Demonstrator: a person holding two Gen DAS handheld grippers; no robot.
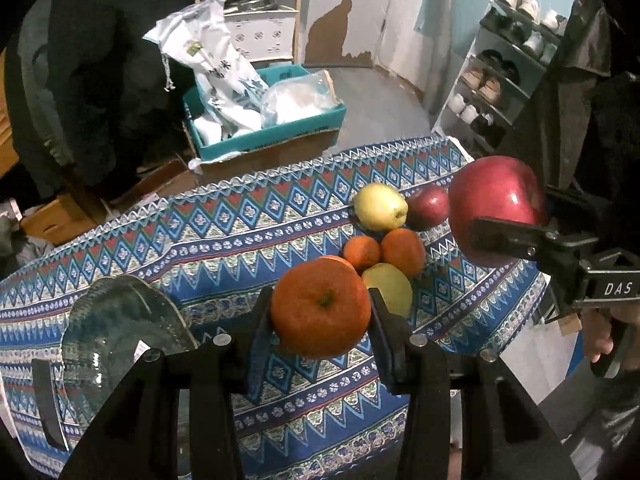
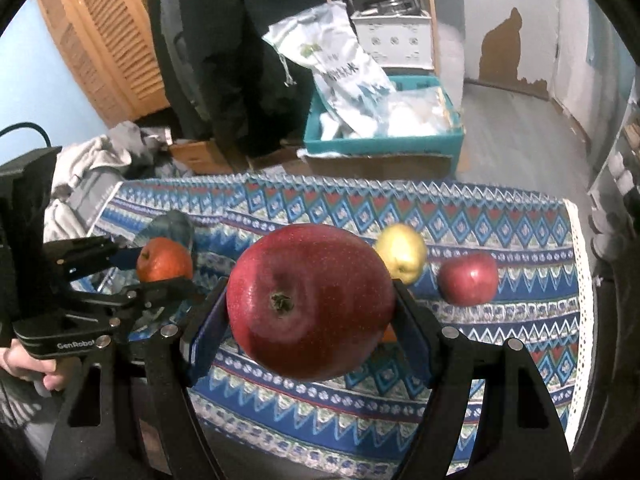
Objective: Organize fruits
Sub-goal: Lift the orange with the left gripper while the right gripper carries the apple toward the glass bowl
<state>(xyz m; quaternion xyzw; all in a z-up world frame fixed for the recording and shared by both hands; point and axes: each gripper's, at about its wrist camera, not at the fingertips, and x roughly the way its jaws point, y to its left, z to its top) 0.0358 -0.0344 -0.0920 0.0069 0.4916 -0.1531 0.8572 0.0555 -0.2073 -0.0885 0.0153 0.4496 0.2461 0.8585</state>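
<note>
My left gripper [image 1: 320, 312] is shut on an orange [image 1: 320, 306] and holds it above the patterned table, right of a glass plate [image 1: 120, 328]. My right gripper [image 2: 310, 308] is shut on a big red apple [image 2: 310, 300], also held in the air; that apple shows at the right of the left wrist view [image 1: 496, 208]. On the cloth lie a yellow apple [image 1: 380, 206], a smaller red apple [image 1: 428, 208], two oranges [image 1: 362, 252] [image 1: 404, 250] and another yellow apple [image 1: 390, 288]. The right wrist view shows the left gripper [image 2: 160, 270] with its orange [image 2: 164, 260].
The table has a blue patterned cloth [image 1: 240, 240]. Behind it on the floor stands a teal box [image 1: 272, 136] with white bags. A shoe rack [image 1: 500, 84] stands at the right, a wooden shelf [image 1: 256, 8] at the back.
</note>
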